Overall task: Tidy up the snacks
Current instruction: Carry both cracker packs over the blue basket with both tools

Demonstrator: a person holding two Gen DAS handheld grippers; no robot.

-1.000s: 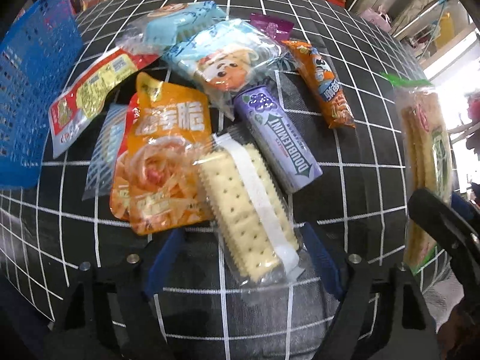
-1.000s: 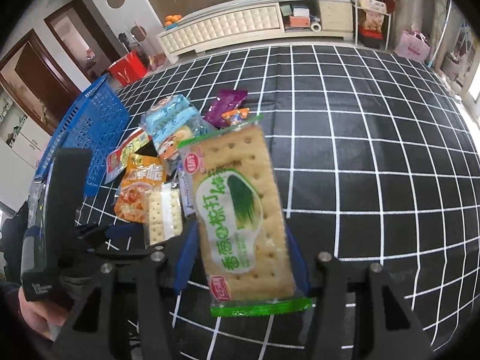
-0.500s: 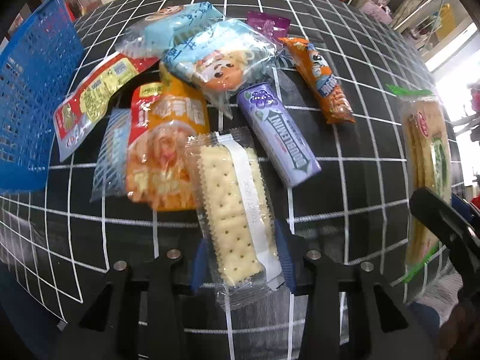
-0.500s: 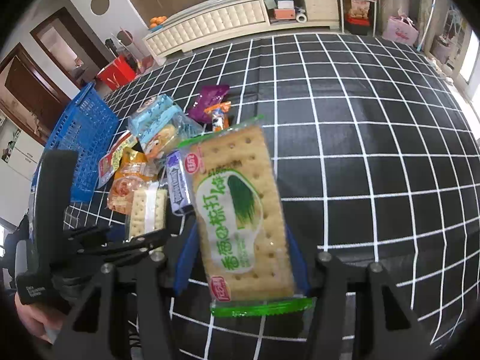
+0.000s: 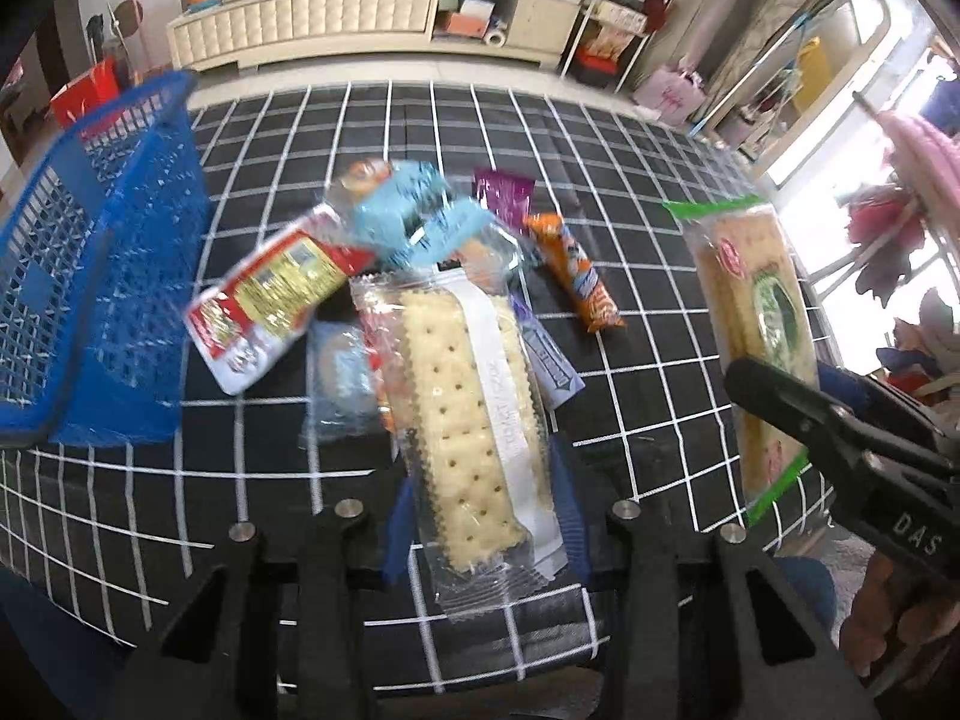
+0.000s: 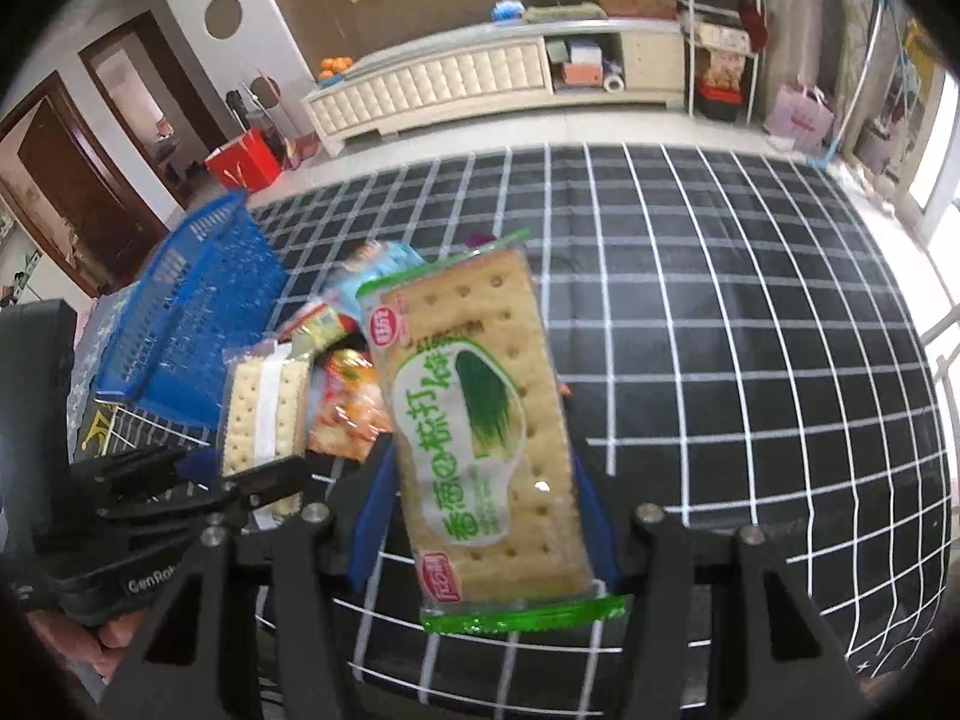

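Left gripper (image 5: 483, 525) clenched on white-striped cracker pack (image 5: 474, 420), right gripper (image 6: 480, 534) grasping green-edged cracker pack (image 6: 480, 420)

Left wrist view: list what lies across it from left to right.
Blue basket → red-and-yellow packet → clear-wrapped cracker pack held in the left gripper → orange snack bar → green-trimmed cracker pack.

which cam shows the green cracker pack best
The right wrist view: the green cracker pack fills the centre, front label facing the lens, held in the right tongs. The left wrist view catches it only edge-on at the far right, partly behind the tongs.
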